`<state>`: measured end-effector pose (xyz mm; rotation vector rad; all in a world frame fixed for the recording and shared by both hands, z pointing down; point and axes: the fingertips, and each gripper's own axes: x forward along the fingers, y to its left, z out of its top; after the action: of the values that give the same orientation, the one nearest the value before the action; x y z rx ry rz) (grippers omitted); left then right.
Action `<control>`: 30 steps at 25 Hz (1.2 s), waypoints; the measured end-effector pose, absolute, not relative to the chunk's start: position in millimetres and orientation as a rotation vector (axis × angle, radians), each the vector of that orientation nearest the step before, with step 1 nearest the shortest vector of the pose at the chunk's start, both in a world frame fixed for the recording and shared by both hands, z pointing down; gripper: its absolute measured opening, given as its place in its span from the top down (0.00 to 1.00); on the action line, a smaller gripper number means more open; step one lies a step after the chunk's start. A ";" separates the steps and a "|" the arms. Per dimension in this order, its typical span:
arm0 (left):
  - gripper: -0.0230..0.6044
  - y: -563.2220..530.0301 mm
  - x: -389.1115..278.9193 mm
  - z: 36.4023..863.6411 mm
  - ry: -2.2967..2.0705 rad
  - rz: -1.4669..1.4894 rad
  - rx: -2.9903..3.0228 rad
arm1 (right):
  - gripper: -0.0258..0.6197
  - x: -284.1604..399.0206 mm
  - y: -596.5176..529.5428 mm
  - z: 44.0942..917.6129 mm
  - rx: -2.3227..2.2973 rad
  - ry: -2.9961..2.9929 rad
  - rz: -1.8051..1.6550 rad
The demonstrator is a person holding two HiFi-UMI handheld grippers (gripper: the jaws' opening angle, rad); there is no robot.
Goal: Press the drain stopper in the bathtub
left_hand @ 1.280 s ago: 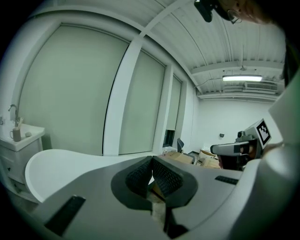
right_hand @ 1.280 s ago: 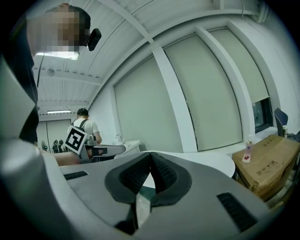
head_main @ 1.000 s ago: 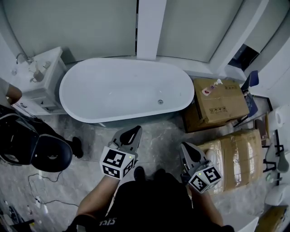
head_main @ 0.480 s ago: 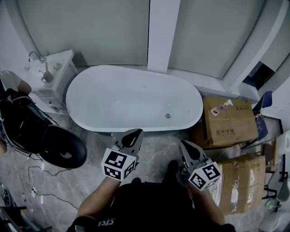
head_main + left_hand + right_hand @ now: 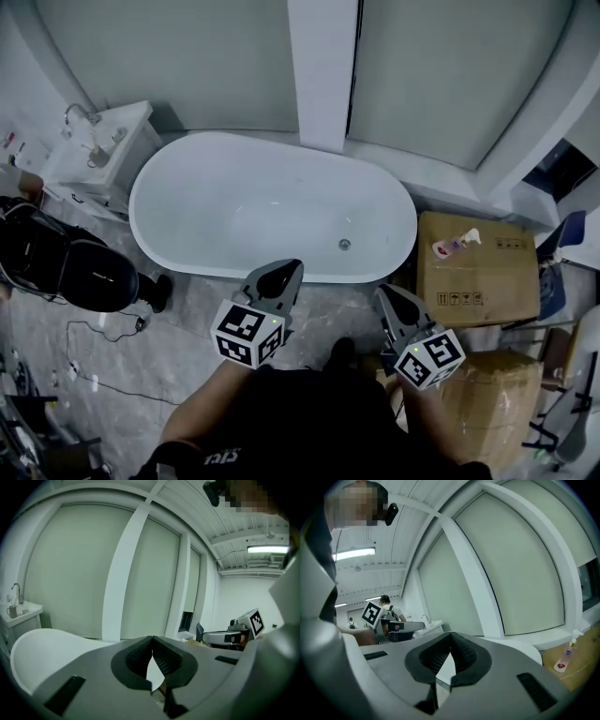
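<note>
Down below, the white bathtub [image 5: 234,202] fills the middle of the frame, with the drain stopper [image 5: 344,244] on its floor toward the right end. At lower centre, short of the near rim, the left hand-held gripper [image 5: 281,274] and right hand-held gripper [image 5: 386,296] hover, each pinched narrow with tips touching and holding nothing.

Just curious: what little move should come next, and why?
Probably reach the right gripper forward over the bathtub rim toward the drain stopper: it and the left gripper hang short of the tub, shut and empty, and the right is nearer.
</note>
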<state>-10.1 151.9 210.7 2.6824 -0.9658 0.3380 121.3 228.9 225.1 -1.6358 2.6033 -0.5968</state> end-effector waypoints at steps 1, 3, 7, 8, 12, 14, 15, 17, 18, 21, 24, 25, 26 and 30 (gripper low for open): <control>0.94 149.0 -0.9 212.0 -0.974 0.351 2.676 | 0.94 129.5 226.3 227.0 -1.623 2.611 -0.606; 0.94 144.3 15.1 214.8 -0.993 0.368 2.662 | 0.94 144.0 223.3 232.3 -1.599 2.621 -0.630; 0.94 133.7 39.6 221.8 -1.018 0.383 2.643 | 0.94 168.4 215.2 245.7 -1.582 2.632 -0.674; 0.94 130.3 43.8 224.6 -1.020 0.389 2.639 | 0.94 173.0 211.6 248.0 -1.581 2.633 -0.682; 0.94 108.5 52.1 237.5 -1.024 0.397 2.617 | 0.94 184.8 188.3 257.9 -1.584 2.642 -0.714; 0.94 91.8 52.9 241.9 -1.026 0.393 2.611 | 0.94 188.4 169.5 262.9 -1.591 2.648 -0.728; 0.94 82.5 52.5 244.1 -1.030 0.394 2.612 | 0.94 189.4 159.2 264.6 -1.595 2.652 -0.730; 0.94 62.1 48.5 249.7 -1.047 0.403 2.617 | 0.94 189.0 138.5 268.0 -1.603 2.663 -0.731; 0.94 50.5 45.6 253.1 -1.057 0.409 2.619 | 0.94 187.9 127.6 270.1 -1.608 2.670 -0.733; 0.94 10.0 40.0 260.0 -1.072 0.398 2.617 | 0.94 185.6 91.6 277.3 -1.627 2.702 -0.753; 0.94 -30.4 32.4 263.8 -1.077 0.374 2.614 | 0.94 178.3 53.6 286.8 -1.642 2.738 -0.784; 0.94 -42.3 29.2 265.9 -1.076 0.370 2.612 | 0.94 173.9 41.2 289.1 -1.644 2.746 -0.798; 0.94 -52.8 26.2 268.6 -1.075 0.367 2.608 | 0.94 168.9 29.6 291.0 -1.641 2.757 -0.810; 0.94 -81.2 15.9 289.8 -1.072 0.378 2.559 | 0.94 149.5 -4.1 305.9 -1.585 2.819 -0.848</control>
<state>15.9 -81.2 289.8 2.5591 -1.0721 0.3780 149.5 -4.1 305.9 -1.5852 2.8190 -0.8475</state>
